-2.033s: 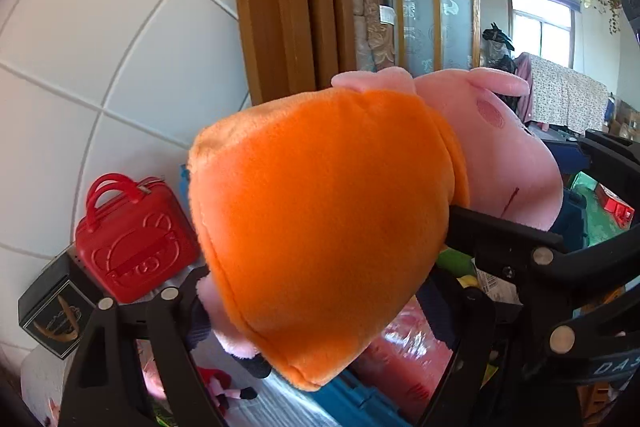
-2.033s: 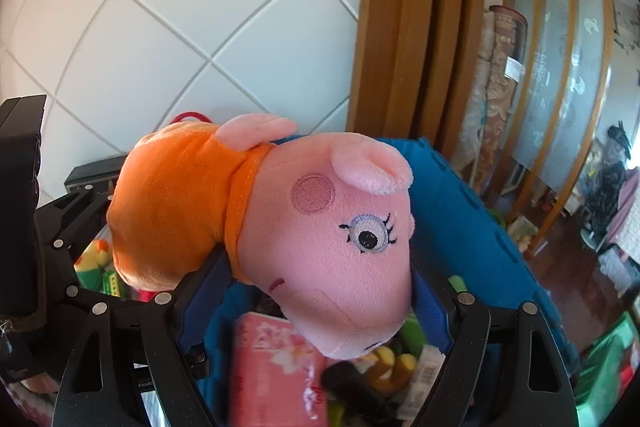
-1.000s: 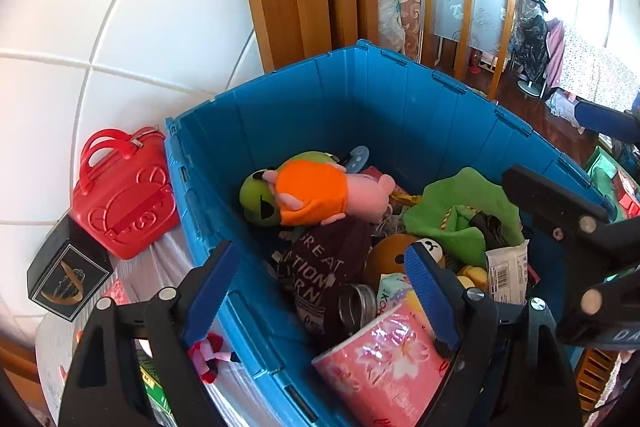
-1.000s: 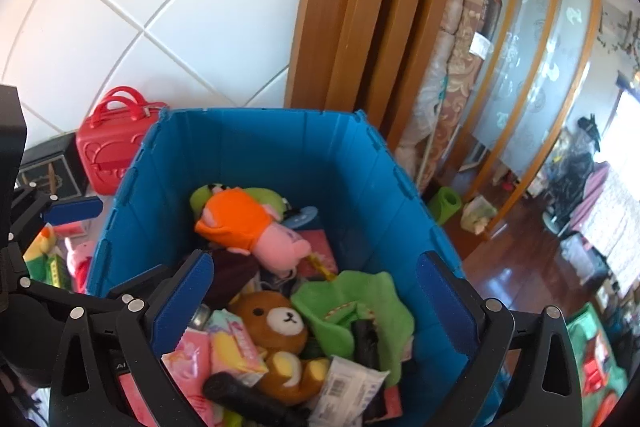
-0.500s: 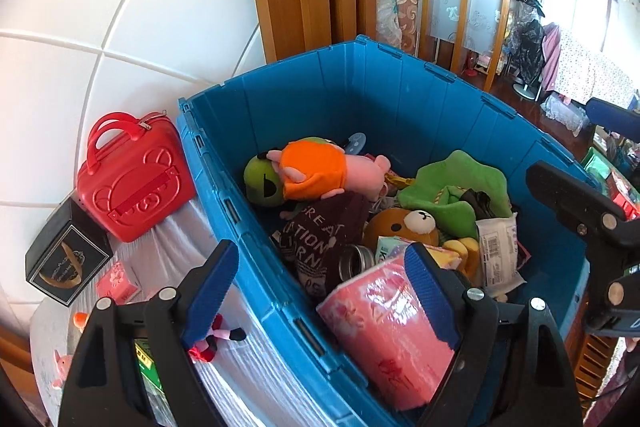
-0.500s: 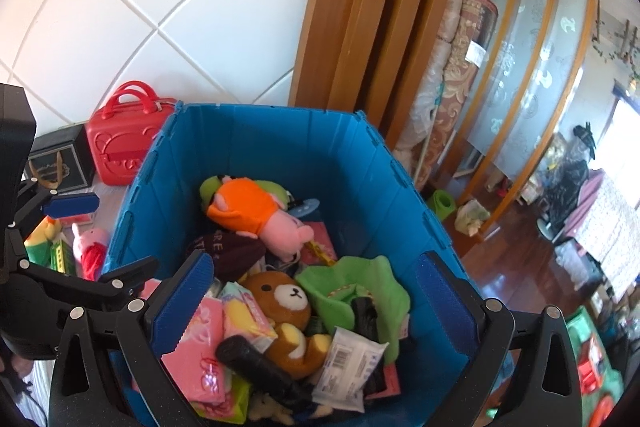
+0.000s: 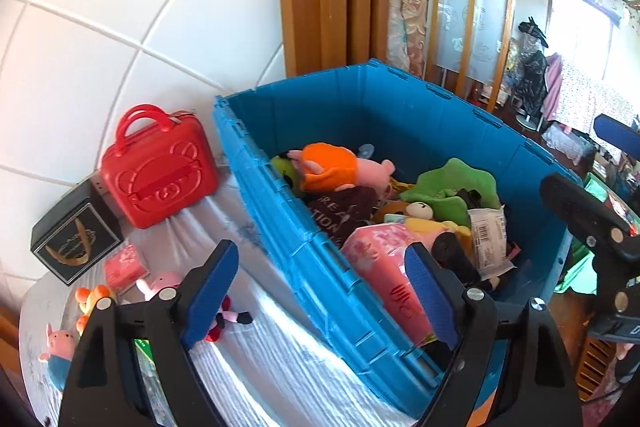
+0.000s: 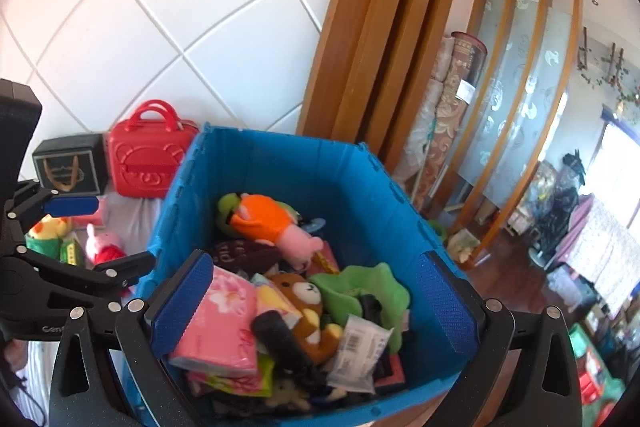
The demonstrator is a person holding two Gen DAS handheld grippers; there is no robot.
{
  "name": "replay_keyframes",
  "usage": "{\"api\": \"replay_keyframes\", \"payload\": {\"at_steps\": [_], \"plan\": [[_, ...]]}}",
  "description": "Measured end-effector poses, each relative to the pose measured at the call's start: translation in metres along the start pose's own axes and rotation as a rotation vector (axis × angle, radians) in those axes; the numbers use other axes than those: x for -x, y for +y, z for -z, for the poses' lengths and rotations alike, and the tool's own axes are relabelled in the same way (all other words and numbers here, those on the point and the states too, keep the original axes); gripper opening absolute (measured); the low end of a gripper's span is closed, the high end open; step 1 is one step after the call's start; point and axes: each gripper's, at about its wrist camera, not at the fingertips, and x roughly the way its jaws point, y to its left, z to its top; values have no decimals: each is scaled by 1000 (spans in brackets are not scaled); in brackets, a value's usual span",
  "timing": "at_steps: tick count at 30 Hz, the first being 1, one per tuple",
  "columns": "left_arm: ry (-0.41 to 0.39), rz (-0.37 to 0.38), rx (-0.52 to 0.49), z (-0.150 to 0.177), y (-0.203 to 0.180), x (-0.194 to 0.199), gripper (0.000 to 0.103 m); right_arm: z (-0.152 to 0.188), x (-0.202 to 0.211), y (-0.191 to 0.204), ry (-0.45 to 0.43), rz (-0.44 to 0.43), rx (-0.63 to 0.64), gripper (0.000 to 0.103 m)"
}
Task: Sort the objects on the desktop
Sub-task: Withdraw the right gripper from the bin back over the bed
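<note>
Left to right: black box, red case and small pig toys sit unsorted on the desk. My left gripper has fingers apart, empty, straddling the blue bin wall. Right gripper likewise spread and empty over the bin, where the orange-dressed pig plush lies sorted, so both are free for another pick.

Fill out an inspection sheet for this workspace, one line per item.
Surface: table under a pale cloth.
Job's things: blue bin full of toys; pig plush on top; small plush toys left on the cloth.
Clutter: red case and black box by the tiled wall.
Grippers: left gripper and right gripper both open and empty.
Cables: nothing seen.
Surroundings: wooden door frame, glass partition, window.
</note>
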Motion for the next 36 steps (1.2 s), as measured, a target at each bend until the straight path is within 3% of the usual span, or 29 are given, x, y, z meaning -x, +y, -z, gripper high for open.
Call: {"api": "replay_keyframes", "payload": {"at_steps": [18,26,36], "plan": [[-1,-37,86,89,77,45,85,31,45,99,14,-137,-9,103],[33,-112,169,133,131,45,85,32,45,158,37,-234,39,103],[74,-254,282,180,205,46,85,31,16,241,87,-387,124,103]]}}
